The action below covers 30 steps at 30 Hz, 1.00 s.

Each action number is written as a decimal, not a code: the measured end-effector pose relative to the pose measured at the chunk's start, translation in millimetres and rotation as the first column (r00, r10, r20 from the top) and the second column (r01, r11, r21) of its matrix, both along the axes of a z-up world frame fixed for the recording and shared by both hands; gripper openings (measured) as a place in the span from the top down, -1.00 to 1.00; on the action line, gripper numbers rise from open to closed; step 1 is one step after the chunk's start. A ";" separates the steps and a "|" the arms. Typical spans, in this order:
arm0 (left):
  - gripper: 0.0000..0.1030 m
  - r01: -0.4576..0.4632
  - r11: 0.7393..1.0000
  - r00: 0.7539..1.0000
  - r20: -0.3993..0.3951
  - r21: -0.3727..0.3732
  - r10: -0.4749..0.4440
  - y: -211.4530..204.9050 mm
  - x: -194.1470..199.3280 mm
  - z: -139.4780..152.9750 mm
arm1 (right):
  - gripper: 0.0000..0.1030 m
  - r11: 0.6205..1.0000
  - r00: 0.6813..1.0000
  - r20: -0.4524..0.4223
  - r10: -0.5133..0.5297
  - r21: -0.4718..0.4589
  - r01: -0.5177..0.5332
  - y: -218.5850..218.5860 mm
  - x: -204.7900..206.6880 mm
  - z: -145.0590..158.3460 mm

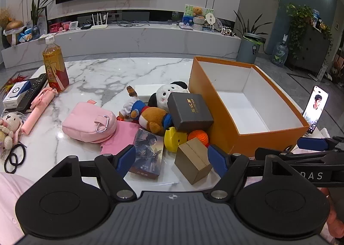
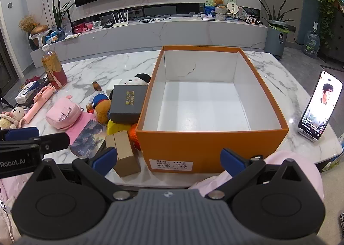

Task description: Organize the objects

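Note:
An empty orange box with a white inside stands on the marble table. Left of it lies a heap: a black gift box, a bear plush in a sailor suit, a panda plush, a yellow toy, an orange ball, a tan cardboard box, a picture card box and a pink pouch. My left gripper is open above the near table edge, with the tan box between its fingers, untouched. My right gripper is open before the orange box's front wall.
A tea bottle, remotes, a pink selfie stick, a crocheted bunny and black hair ties lie at the left. A phone on a stand plays at the right. A TV console runs behind the table.

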<state>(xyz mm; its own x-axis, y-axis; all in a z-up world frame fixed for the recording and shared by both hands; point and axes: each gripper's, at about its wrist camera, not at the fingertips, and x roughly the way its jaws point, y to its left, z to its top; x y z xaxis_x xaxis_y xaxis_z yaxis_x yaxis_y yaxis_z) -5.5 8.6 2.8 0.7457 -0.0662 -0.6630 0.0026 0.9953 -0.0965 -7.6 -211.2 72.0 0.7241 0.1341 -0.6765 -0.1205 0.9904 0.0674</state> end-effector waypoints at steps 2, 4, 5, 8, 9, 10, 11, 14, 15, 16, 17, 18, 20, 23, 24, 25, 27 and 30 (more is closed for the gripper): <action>-0.69 0.001 1.000 1.000 0.001 0.002 -0.001 0.3 -0.5 0.5 | -0.98 1.000 1.000 -0.001 -0.001 0.000 0.001 -0.5 -0.1 0.1; -0.69 -0.004 1.000 1.000 0.002 0.004 0.004 0.3 -1.1 1.1 | -0.98 1.000 1.000 0.000 0.000 0.000 0.000 -0.3 -0.1 -0.2; -0.69 -0.006 1.000 1.000 0.001 0.005 0.006 0.4 -0.8 1.3 | -0.98 1.000 1.000 0.000 0.000 -0.001 0.000 0.1 0.0 -0.4; -0.69 -0.008 1.000 1.000 -0.001 0.007 0.008 1.1 -0.7 1.6 | -0.98 1.000 1.000 -0.001 0.001 0.000 -0.001 -0.2 0.1 -0.6; -0.69 -0.008 1.000 1.000 -0.002 0.007 0.008 1.1 -0.7 1.6 | -0.98 1.000 1.000 -0.001 0.001 -0.002 -0.001 0.4 -0.2 -0.2; -0.69 -0.008 1.000 1.000 -0.001 0.006 0.008 1.4 -1.0 1.7 | -0.98 1.000 1.000 -0.002 0.002 -0.003 -0.002 0.3 -0.4 -0.2; -0.69 -0.005 1.000 1.000 -0.002 0.006 0.005 1.5 -1.1 1.6 | -0.98 1.000 1.000 -0.003 0.002 -0.003 -0.002 0.0 -0.5 -0.2; -0.69 -0.004 1.000 1.000 -0.006 0.008 0.004 2.0 -1.0 1.3 | -0.98 1.000 1.000 -0.006 0.004 -0.007 -0.004 -1.2 -1.0 0.9; -0.69 -0.003 1.000 1.000 -0.005 0.009 0.003 2.1 -1.1 1.4 | -0.98 1.000 1.000 -0.007 0.004 -0.009 -0.004 -0.7 -0.9 1.0; -0.69 -0.003 1.000 1.000 -0.004 0.007 0.003 2.1 -1.0 1.3 | -0.98 1.000 1.000 -0.008 0.003 -0.010 -0.003 -0.9 -0.9 1.0; -0.69 -0.002 1.000 1.000 -0.004 0.008 0.002 2.2 -1.0 1.3 | -0.98 1.000 1.000 -0.009 0.003 -0.013 -0.003 -0.3 -1.0 1.8; -0.69 -0.002 1.000 1.000 -0.003 0.009 0.002 2.3 -1.0 1.3 | -0.98 1.000 1.000 -0.009 0.002 -0.014 -0.002 -0.4 -1.3 1.9; -0.69 -0.002 1.000 1.000 -0.005 0.006 0.002 2.5 -0.9 0.9 | -0.98 1.000 1.000 -0.010 0.002 -0.015 -0.002 -1.2 -1.6 2.4; -0.69 -0.001 1.000 1.000 -0.007 0.005 0.002 2.6 -0.5 1.0 | -0.98 1.000 1.000 -0.010 0.002 -0.019 -0.003 0.3 -0.8 2.0; -0.69 0.000 1.000 1.000 -0.006 0.008 0.000 2.4 -0.5 1.0 | -0.98 1.000 1.000 -0.010 0.001 -0.019 -0.002 0.2 -0.7 1.8; -0.69 0.001 1.000 1.000 -0.006 0.012 -0.001 2.2 -0.4 0.9 | -0.98 1.000 1.000 -0.011 0.000 -0.021 -0.001 0.0 -0.7 1.8; -0.69 0.003 1.000 1.000 -0.005 0.017 -0.003 1.6 -0.6 0.7 | -0.98 1.000 1.000 -0.014 0.000 -0.023 0.000 0.1 -0.8 2.2; -0.69 0.002 1.000 1.000 -0.007 0.015 -0.002 1.5 -0.7 0.6 | -0.98 1.000 1.000 -0.016 -0.001 -0.024 0.001 0.8 -0.9 2.4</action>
